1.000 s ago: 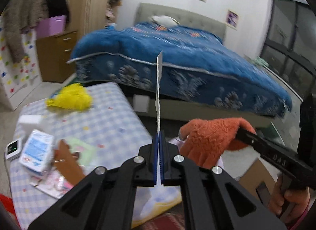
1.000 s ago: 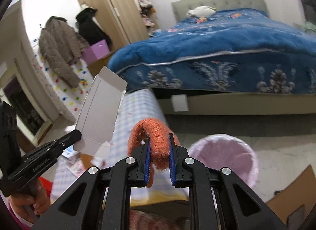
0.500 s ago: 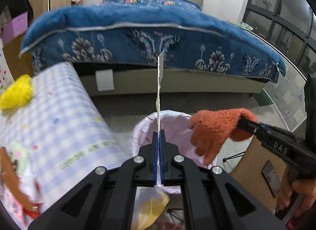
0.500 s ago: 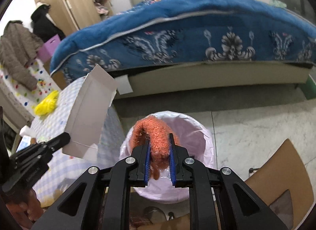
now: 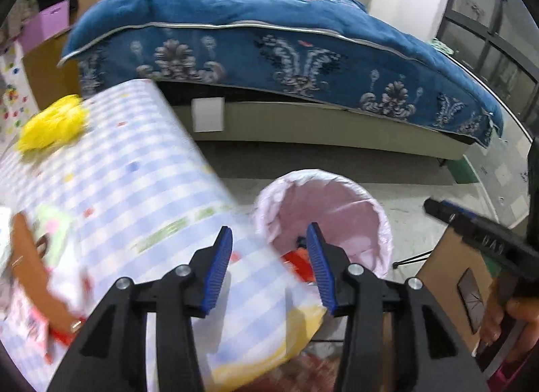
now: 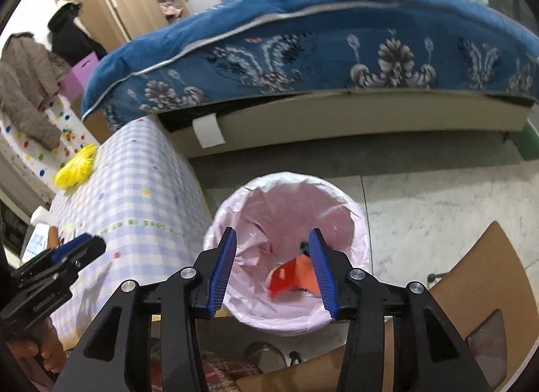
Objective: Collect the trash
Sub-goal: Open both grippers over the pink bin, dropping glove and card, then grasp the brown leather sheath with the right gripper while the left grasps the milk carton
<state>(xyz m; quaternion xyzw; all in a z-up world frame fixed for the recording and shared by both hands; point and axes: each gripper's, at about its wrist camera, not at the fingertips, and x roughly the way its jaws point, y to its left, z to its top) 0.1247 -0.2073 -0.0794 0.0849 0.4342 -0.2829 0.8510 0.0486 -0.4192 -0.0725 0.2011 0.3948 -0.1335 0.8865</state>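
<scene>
Left gripper [image 5: 269, 250] jaws opening, about half spread, blue pads apart, nothing between them; it hangs over the edge of the checkered tablecloth [image 5: 134, 189] with its right finger [image 5: 318, 267] over the near rim of the bin. Left gripper also shows at the left edge of the right wrist view [image 6: 64, 257], held in a hand [image 6: 37, 355], nothing in its tips there. On the table, far left: a yellow fluffy item [image 5: 54, 122], plus blurred packets [image 5: 30, 318] at the near left edge, too smeared to name. Centre: trash bin [image 6: 357, 223] with pink liner stands on the floor just beside the table. Inside it, low in the liner, orange and red trash [image 6: 289, 274]; which piece is which is hard to tell. Right gripper [image 6: 273, 264] jaws also opening, about half spread, empty, both pads clear of the liner, poised directly above the bin mouth. In the left wrist view the right gripper [image 5: 471, 227] comes in from the right edge, the person's hand [image 5: 508, 328] on its handle, tip empty. Right of the bin: a brown cardboard piece [image 6: 488, 284] on the floor. Behind everything, a bed with a blue quilt [image 6: 303, 38].
</scene>
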